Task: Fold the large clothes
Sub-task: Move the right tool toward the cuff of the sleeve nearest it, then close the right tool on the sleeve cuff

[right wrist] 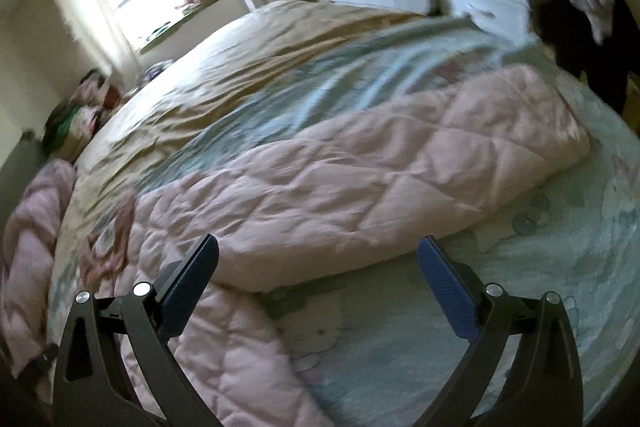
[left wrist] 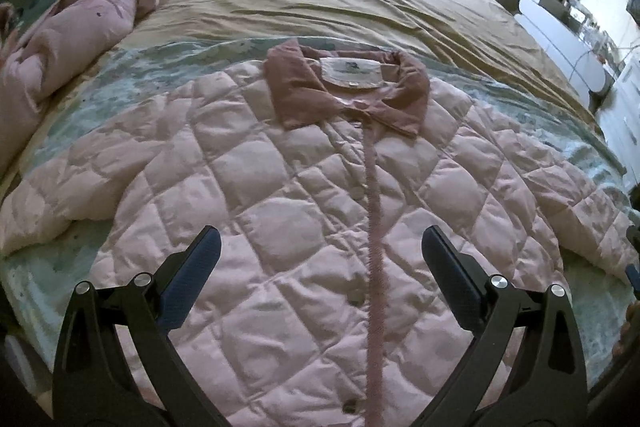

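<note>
A pink quilted jacket (left wrist: 304,195) is lying face-up and buttoned on the bed (left wrist: 320,7), collar (left wrist: 344,87) toward twelve o'clock, both sleeves spreading outward. The left claw (left wrist: 320,263) is hovering over the front placket, jaws spread wide, gripping nothing. The right claw (right wrist: 318,267) is also gaping empty, facing the right sleeve (right wrist: 400,179). No fold appears made; all folding is remaining.
</note>
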Tool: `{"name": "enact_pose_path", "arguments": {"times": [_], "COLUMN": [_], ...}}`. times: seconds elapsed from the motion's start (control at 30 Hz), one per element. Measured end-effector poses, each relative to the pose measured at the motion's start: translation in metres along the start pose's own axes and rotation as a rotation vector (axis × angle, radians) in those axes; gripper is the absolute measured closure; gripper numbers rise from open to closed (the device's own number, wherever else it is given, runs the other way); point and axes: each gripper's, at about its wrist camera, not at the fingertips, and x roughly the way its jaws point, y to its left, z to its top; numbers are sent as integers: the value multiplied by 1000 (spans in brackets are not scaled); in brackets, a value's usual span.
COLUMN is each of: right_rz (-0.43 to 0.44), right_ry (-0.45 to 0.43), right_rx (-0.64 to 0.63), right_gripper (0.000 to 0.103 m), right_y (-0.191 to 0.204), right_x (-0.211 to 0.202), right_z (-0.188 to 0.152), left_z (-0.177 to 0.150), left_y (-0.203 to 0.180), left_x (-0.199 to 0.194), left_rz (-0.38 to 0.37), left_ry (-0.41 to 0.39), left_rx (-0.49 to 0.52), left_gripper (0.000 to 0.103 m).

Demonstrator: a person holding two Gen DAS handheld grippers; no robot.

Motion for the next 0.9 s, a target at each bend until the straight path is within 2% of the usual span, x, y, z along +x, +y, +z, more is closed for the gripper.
{"name": "enact_pose_path", "arguments": {"times": [0.23, 0.43, 0.53, 0.7, 0.77, 0.9], "right_rz": [-77, -164, -208, -186, -165, -108], "right_ry": [-6, -21, -14, 4, 9, -49], "right_rx": [166, 261, 291, 388, 463, 559], "right_gripper": [4, 4, 4, 4, 4, 5], "right_y": [-62, -109, -127, -159, -176, -195], "right_x": [13, 21, 31, 49, 59, 65], "right_z": [12, 20, 25, 35, 39, 49], "left_z": [4, 2, 1, -2, -3, -4], "left_y": [-22, -38, -42, -42, -39, -30], "left_x": [22, 38, 48, 65, 68, 67], "left_rz": [-43, -90, -85, -82, -89, -108], "left_ry": [44, 54, 66, 88, 91, 89], "left_rx": [35, 72, 80, 73, 63, 43], "left_gripper": [9, 9, 9, 9, 9, 9]}}
